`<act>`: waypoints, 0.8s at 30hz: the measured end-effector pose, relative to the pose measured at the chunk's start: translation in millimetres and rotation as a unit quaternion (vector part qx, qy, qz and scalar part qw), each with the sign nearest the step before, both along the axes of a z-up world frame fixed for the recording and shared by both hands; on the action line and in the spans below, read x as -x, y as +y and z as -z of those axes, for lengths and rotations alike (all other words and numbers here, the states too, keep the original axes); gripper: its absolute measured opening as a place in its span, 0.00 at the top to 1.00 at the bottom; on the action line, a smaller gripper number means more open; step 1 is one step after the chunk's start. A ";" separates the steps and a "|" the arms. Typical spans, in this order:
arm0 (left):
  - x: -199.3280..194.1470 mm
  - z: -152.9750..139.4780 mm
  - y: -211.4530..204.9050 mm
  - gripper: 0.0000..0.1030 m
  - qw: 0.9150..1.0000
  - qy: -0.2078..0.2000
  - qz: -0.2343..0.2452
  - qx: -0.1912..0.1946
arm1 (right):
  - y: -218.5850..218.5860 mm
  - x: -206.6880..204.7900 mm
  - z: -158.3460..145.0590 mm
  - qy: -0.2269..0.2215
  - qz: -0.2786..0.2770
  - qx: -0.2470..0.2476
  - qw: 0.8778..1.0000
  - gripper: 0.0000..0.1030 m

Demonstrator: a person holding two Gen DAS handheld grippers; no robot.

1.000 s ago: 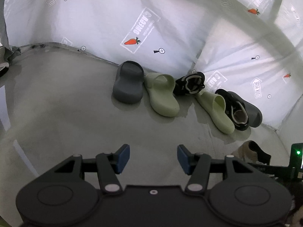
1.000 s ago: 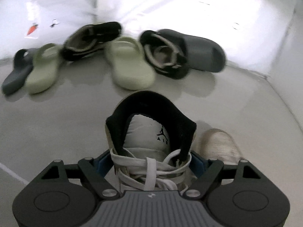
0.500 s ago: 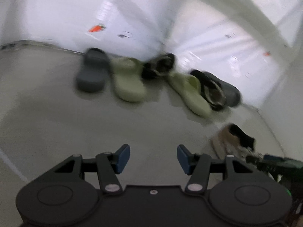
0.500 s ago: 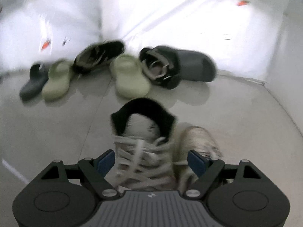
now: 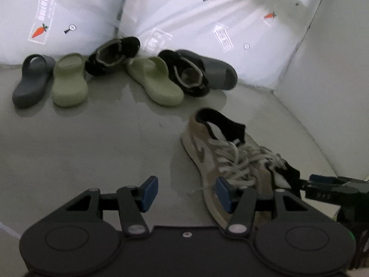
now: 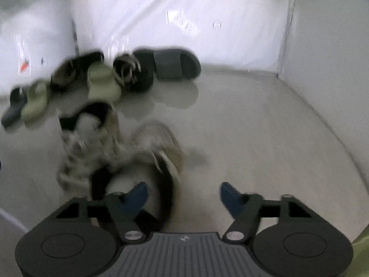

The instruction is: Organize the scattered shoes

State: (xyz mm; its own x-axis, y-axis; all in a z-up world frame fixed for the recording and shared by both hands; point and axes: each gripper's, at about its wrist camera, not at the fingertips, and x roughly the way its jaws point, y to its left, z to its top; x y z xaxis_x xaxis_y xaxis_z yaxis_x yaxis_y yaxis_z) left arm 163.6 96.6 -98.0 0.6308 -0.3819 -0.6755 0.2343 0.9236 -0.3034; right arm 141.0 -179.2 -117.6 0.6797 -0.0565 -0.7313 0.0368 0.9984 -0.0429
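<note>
Both of your grippers are spread wide and hold nothing. The left gripper (image 5: pixel 186 194) hovers low over the floor (image 5: pixel 92 152) with the toe of the near tan sneaker (image 5: pixel 221 161) just behind its right fingertip. The right gripper (image 6: pixel 182 196) sits beside the second tan sneaker (image 6: pixel 143 184), whose dark collar lies at its left fingertip; that view is blurred, so the exact contact is hard to read.

The two sneakers lie close together in front, well apart from the jumble at the wall: a grey slide (image 5: pixel 32 80), a green slide (image 5: pixel 69 80), a black shoe (image 5: pixel 113 55), another green slide (image 5: pixel 156 80), another black shoe (image 5: pixel 186 73) and a second grey slide (image 5: pixel 212 69).

The step in hand looks like squaring the sneaker pair. Slow down first so the picture settles. Take each sneaker across the firm heel collar or the midfoot, not the loose laces, which could slip or drag. Keep the sole flat as you slide it, and line up both toes the same way, sides just touching.
</note>
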 end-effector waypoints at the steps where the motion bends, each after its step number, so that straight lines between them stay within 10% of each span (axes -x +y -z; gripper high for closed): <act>1: 1.1 0.6 -4.2 0.45 1.000 0.001 -0.004 0.000 | -3.0 0.5 1.9 0.003 -0.008 -0.004 1.000 0.45; 7: 11.6 1.7 -32.6 0.45 0.999 0.007 -0.046 -0.005 | -16.1 -9.6 2.0 0.018 -0.061 -0.008 0.998 0.59; 24: 14.9 -3.9 -97.8 0.45 0.990 -0.006 -0.143 -0.009 | -105.3 -71.8 7.9 -0.001 -0.086 0.031 0.996 0.60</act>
